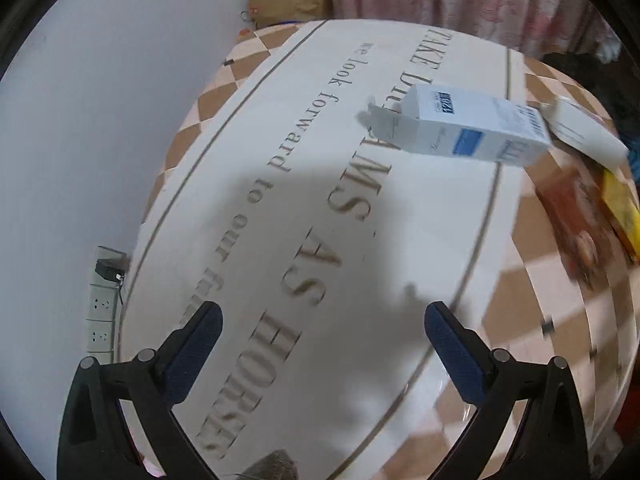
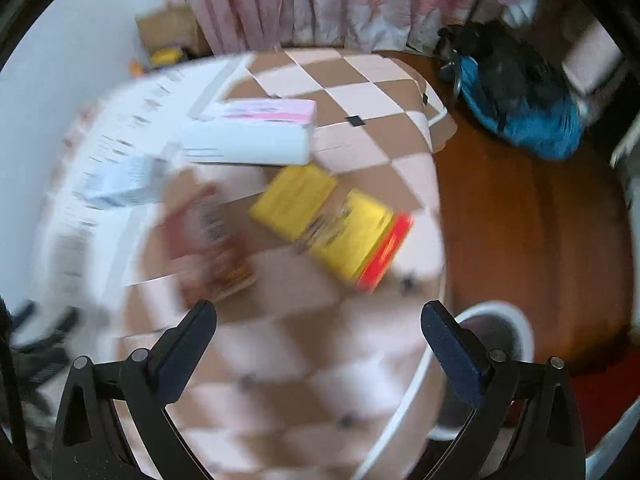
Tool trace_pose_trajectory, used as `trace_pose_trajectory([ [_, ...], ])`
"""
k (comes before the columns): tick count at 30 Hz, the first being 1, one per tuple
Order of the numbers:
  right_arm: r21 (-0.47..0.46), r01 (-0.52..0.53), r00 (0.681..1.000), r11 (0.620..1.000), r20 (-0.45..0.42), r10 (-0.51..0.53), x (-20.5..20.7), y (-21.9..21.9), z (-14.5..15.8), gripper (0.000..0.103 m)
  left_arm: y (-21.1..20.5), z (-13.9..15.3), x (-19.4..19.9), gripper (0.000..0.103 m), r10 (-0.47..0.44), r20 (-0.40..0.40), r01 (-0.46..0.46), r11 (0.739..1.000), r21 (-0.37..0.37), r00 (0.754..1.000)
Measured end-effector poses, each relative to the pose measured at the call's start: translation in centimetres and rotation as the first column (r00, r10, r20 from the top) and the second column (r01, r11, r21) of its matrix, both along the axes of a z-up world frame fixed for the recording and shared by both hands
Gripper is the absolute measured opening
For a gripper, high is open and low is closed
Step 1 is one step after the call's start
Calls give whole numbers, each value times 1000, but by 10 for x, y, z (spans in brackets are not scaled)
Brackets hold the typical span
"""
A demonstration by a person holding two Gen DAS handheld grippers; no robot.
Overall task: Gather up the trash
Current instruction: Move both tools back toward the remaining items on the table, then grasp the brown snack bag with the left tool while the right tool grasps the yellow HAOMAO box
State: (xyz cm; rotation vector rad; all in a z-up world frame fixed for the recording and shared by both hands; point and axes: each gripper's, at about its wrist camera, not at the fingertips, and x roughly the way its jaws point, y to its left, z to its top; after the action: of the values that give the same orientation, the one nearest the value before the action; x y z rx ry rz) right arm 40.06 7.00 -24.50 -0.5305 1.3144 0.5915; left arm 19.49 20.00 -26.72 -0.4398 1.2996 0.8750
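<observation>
Several empty cartons lie on a table with a checked cloth (image 2: pixel 360 92). A white and blue carton (image 1: pixel 468 128) lies on its side, flap open; it is blurred in the right wrist view (image 2: pixel 124 184). A white and pink box (image 2: pixel 256 132), a yellow and red box (image 2: pixel 336 224) and a reddish-brown packet (image 2: pixel 212 240) lie near it. My left gripper (image 1: pixel 322 336) is open and empty above the lettered white mat (image 1: pixel 280 208). My right gripper (image 2: pixel 318 330) is open and empty, short of the yellow box.
A white bin (image 2: pixel 500 328) stands on the brown floor beside the table's right edge. A blue and black bag (image 2: pixel 520 96) lies on the floor. Pink curtains (image 2: pixel 320 0) and a brown paper bag (image 1: pixel 284 0) are behind. A power strip (image 1: pixel 102 304) hangs at the left wall.
</observation>
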Motion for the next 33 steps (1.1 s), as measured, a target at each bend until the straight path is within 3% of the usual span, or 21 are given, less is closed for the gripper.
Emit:
trace_pose_trajectory([
  [4, -98, -104, 995, 990, -2, 104, 34, 27, -30, 103, 2, -8, 26, 103, 18, 5, -18, 1000, -18, 1000],
  [8, -122, -220, 975, 968, -44, 216, 45, 48, -49, 103, -9, -5, 51, 103, 0, 25, 1, 1000, -31, 1000],
  [11, -106, -280, 960, 954, -55, 276, 44, 53, -56, 97, -23, 1, 65, 103, -29, 49, 31, 999, -44, 998],
  [13, -60, -243, 968, 968, -80, 238, 47, 43, -52, 79, -31, 6, 74, 103, -45, 70, 50, 996, -72, 997],
  [15, -76, -152, 985, 986, -89, 145, 52, 28, -49, 76, -43, 7, 84, 103, -62, 99, 74, 990, -122, 993],
  [19, -42, 55, 989, 998, -138, -61, 59, -17, -43, 74, -63, 5, 107, 103, -78, 149, 109, 970, -216, 986],
  [22, -8, 150, 980, 989, -131, -150, 61, -46, -40, 75, -70, 1, 124, 103, -79, 167, 123, 953, -277, 983],
  [26, 25, 230, 953, 973, -211, -220, 66, -73, -48, 82, -75, -9, 144, 100, -77, 129, 112, 952, -286, 989],
  [27, 24, 233, 952, 972, -212, -223, 67, -76, -49, 82, -74, -8, 145, 98, -77, 130, 110, 957, -267, 989],
  [29, 16, 217, 957, 976, -201, -210, 62, -77, -52, 82, -75, -6, 146, 77, -93, 112, 115, 970, -212, 989],
  [31, 1, 190, 966, 982, -179, -187, 58, -75, -54, 83, -75, -3, 144, 66, -111, 98, 126, 977, -173, 989],
  [33, 0, 165, 976, 986, -141, -163, 52, -72, -53, 83, -76, 1, 134, 48, -132, 112, 147, 979, -139, 985],
])
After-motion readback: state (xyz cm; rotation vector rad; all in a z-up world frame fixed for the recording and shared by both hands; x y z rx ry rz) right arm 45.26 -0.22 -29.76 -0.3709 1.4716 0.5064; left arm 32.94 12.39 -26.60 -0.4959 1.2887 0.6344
